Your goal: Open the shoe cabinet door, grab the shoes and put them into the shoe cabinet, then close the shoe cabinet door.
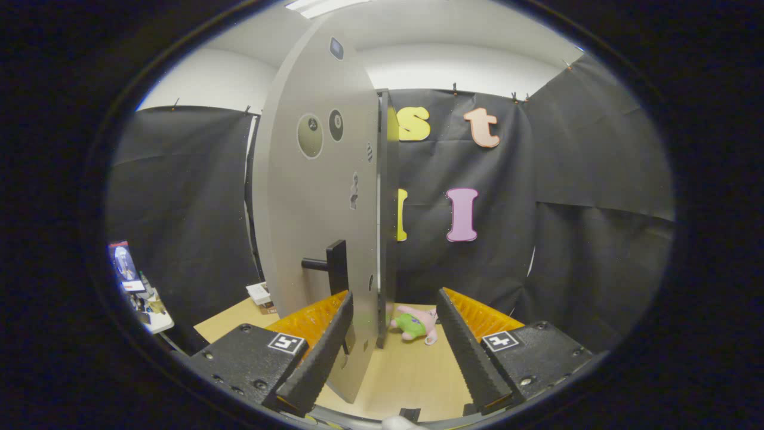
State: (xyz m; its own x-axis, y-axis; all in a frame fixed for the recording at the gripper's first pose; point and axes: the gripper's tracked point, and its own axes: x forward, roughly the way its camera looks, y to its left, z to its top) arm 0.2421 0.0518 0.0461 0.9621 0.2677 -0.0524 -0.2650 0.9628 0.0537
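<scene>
Gripper (394, 352) released, fingers spread around the door (316, 209) edge; handle (331, 266) just ahead of its left finger. Risk: door swings into that finger. No shoes visible; plush toy (415, 324) on the surface beyond.

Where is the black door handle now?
The black door handle sits low on the grey cabinet door, just above the left finger of the open gripper.

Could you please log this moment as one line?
gripper: open, holding nothing | cabinet door: swung open, edge between the fingers | door handle: untouched | plush toy: on floor beyond
</scene>
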